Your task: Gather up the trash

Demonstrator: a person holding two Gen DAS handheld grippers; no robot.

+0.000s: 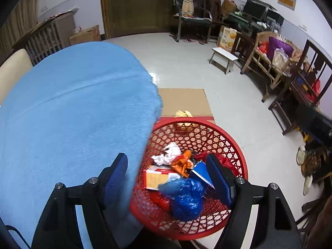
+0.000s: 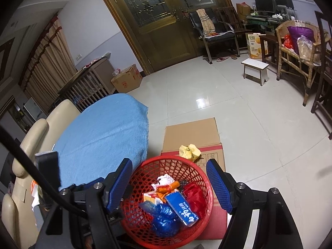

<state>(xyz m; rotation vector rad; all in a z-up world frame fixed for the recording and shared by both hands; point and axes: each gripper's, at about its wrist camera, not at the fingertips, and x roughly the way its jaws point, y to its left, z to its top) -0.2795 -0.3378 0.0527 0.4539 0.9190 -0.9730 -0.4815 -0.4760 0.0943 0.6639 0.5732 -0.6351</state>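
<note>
A red mesh basket stands on flat cardboard beside a round table under a blue cloth. It holds white crumpled paper, an orange wrapper, a small carton, a blue box, a blue bag and red plastic. A yellow fruit peel lies on the cardboard behind the basket. My left gripper is open and empty above the basket's table side. My right gripper is open and empty above the basket.
The cardboard sheet lies on the tiled floor. A cream sofa stands left of the table. A white stool, wicker chair, dark chairs and boxes line the far right wall. Wooden doors are at the back.
</note>
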